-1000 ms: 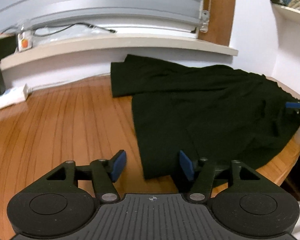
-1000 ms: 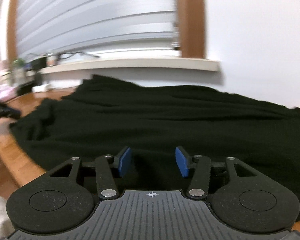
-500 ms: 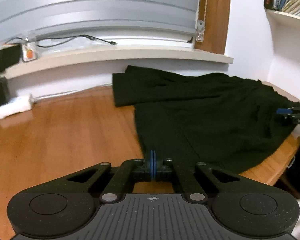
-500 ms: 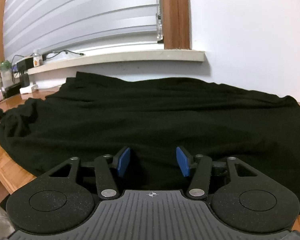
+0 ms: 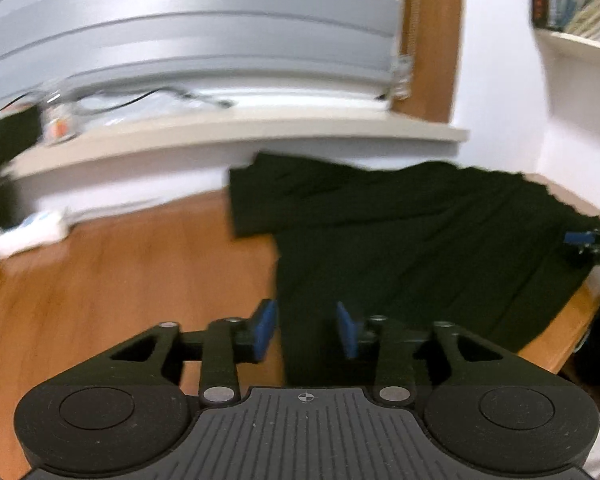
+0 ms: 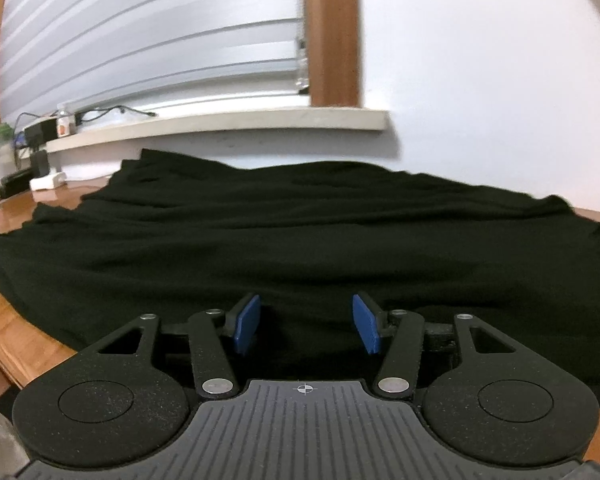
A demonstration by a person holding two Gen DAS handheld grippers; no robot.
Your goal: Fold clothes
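Table (image 5: 100, 280), blurred in the left view, carries the black garment (image 6: 300, 232) on its right half, near hem cut off. Left gripper (image 5: 306, 330), shut half a second ago, is opening, pads clear of cloth. Right gripper (image 6: 306, 324) hangs half open, unchanged.

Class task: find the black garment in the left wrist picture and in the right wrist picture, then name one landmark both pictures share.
Left wrist view: the black garment lies right of centre on the wooden table.
Right wrist view: the black garment fills the middle band, edge to edge.
Shared landmark: the white window sill behind it.
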